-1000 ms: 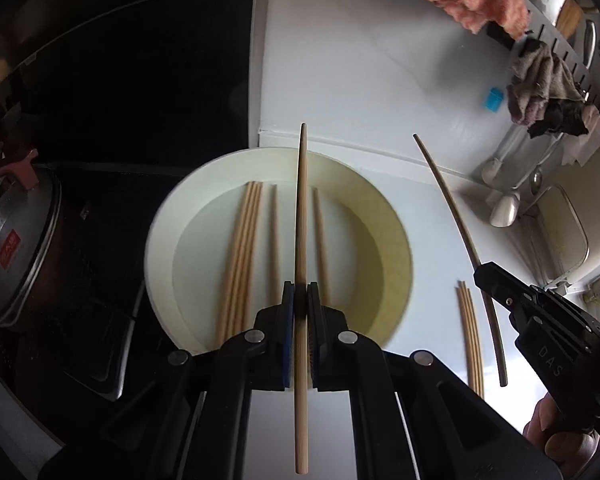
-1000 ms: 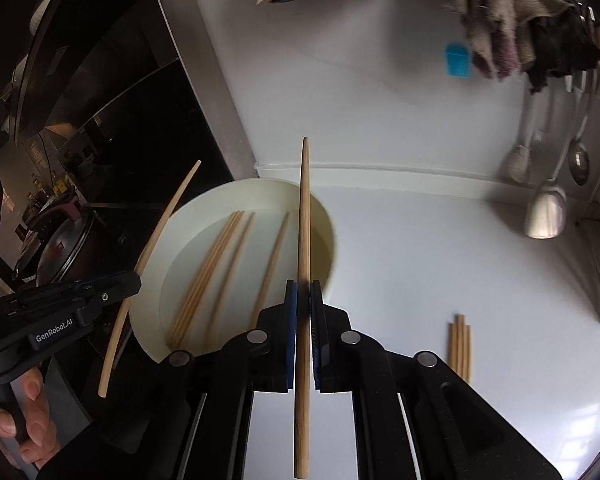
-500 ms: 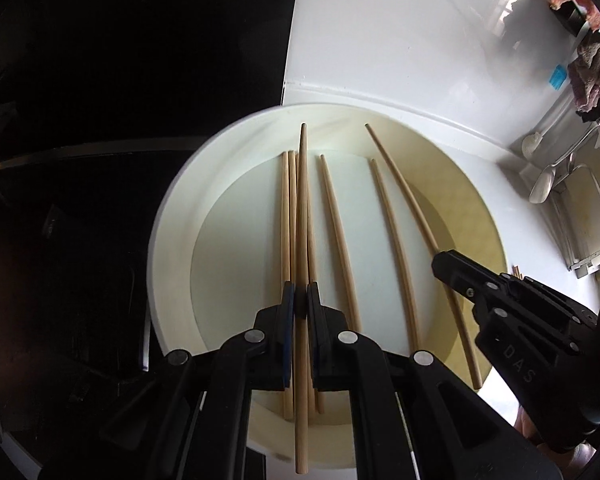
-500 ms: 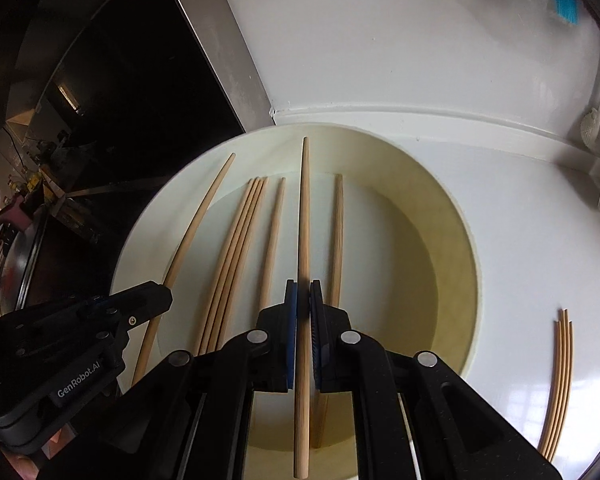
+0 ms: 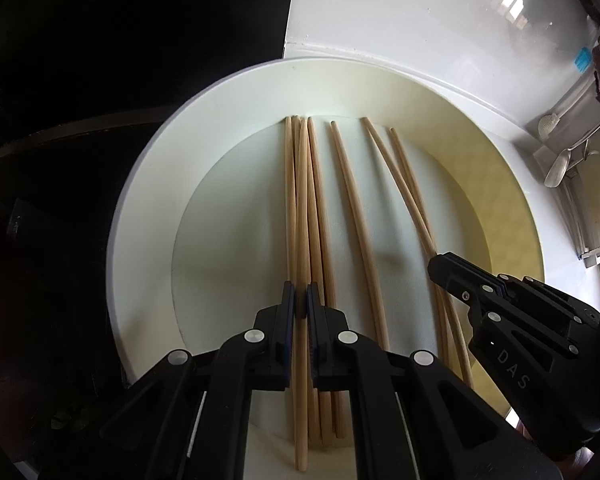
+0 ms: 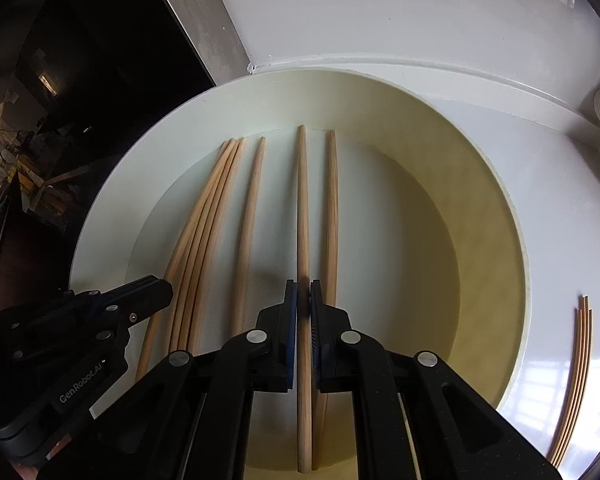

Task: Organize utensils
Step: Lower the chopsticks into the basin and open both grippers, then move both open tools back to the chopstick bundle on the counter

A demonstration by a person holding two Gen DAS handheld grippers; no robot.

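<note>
The left gripper (image 5: pixel 301 300) is being kept clamped on a single wooden chopstick (image 5: pixel 301 216), its jaws closed down to the stick's width; the chopstick is being held pointing away from the camera over a cluster of chopsticks (image 5: pixel 316 216) lying on the floor of a shallow cream basin (image 5: pixel 140 208). Whether the gripped stick's far tip is touching the basin cannot be told. The right gripper (image 6: pixel 303 300) is likewise being kept pinched shut on a second chopstick (image 6: pixel 302 200), which is being held just beside a loose chopstick (image 6: pixel 332 208) lying in the basin (image 6: pixel 496 184). Further left in the right wrist view, a lone chopstick (image 6: pixel 250 208) and the bundled group (image 6: pixel 204 220) are being shown, with the left gripper (image 6: pixel 156 294) over their near ends. In the left wrist view the right gripper (image 5: pixel 440 266) is being seen at the basin's right side. Outside the basin, on the white counter (image 6: pixel 560 200), a small group of chopsticks (image 6: pixel 578 368) is lying to the right. Hanging ladles (image 5: pixel 558 164) are being seen at the far right edge.
</note>
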